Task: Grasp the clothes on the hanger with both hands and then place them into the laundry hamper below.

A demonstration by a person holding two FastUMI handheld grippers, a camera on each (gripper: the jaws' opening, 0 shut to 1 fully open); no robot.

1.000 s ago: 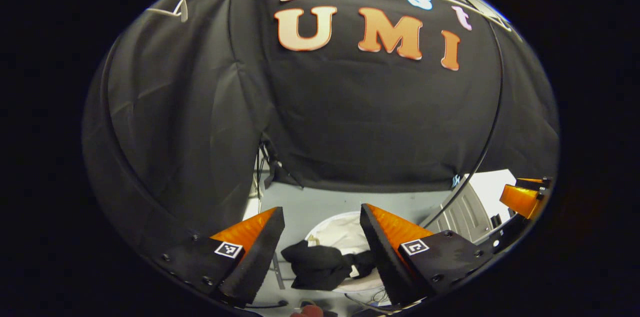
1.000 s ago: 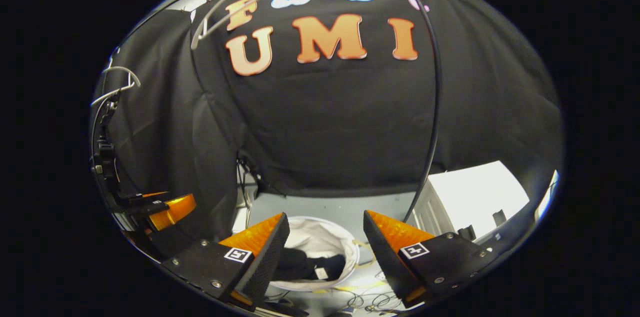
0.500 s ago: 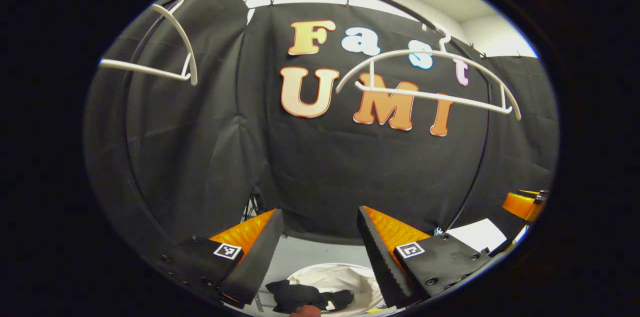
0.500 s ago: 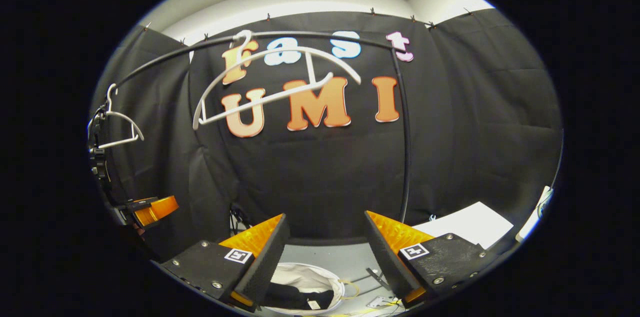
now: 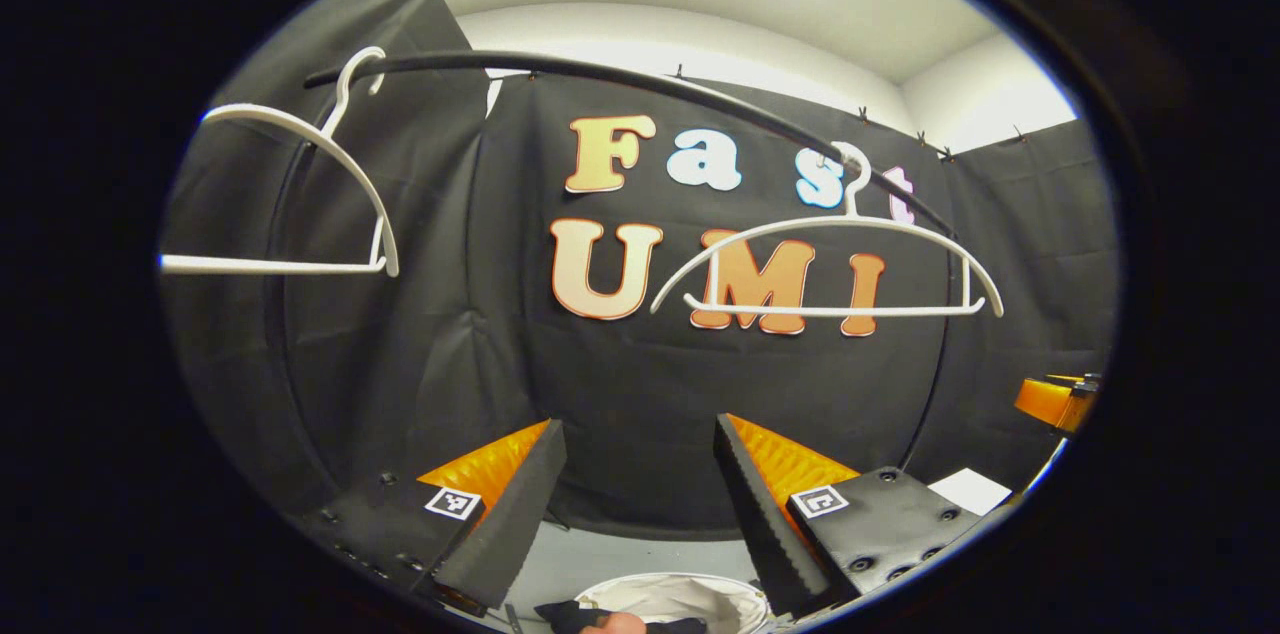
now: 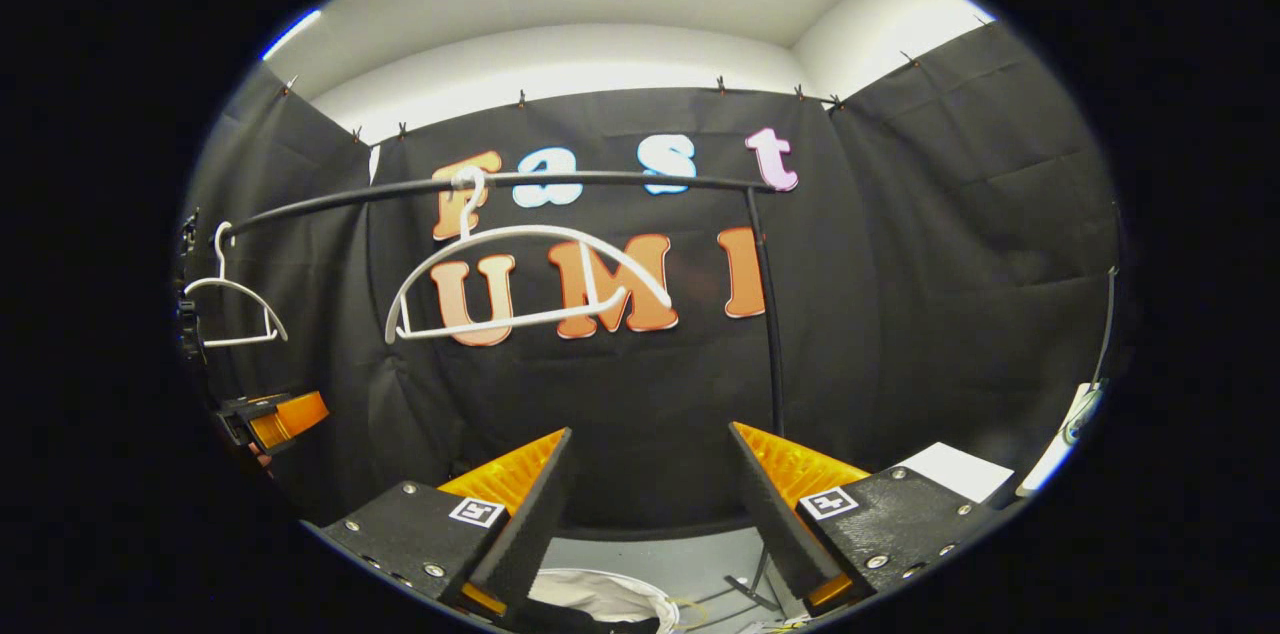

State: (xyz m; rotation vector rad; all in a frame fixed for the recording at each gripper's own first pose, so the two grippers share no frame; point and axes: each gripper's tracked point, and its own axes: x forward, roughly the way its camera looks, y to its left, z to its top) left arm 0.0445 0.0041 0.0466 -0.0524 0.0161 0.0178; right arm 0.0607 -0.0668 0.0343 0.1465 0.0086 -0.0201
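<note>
Left gripper view: left gripper is pointing level at the booth wall, jaws standing wide apart and holding nothing. Two bare white plastic hangers are hanging from the curved black rail, hooks over it, so the garment is likely already off. At the bottom edge the round white fabric laundry hamper is sitting on the floor with dark black clothes lying at its rim. Right gripper view: right gripper is also gaping wide, empty-handed, hamper directly below. Writing: small square black-and-white markers on the finger mounts, unreadable as text.
</note>
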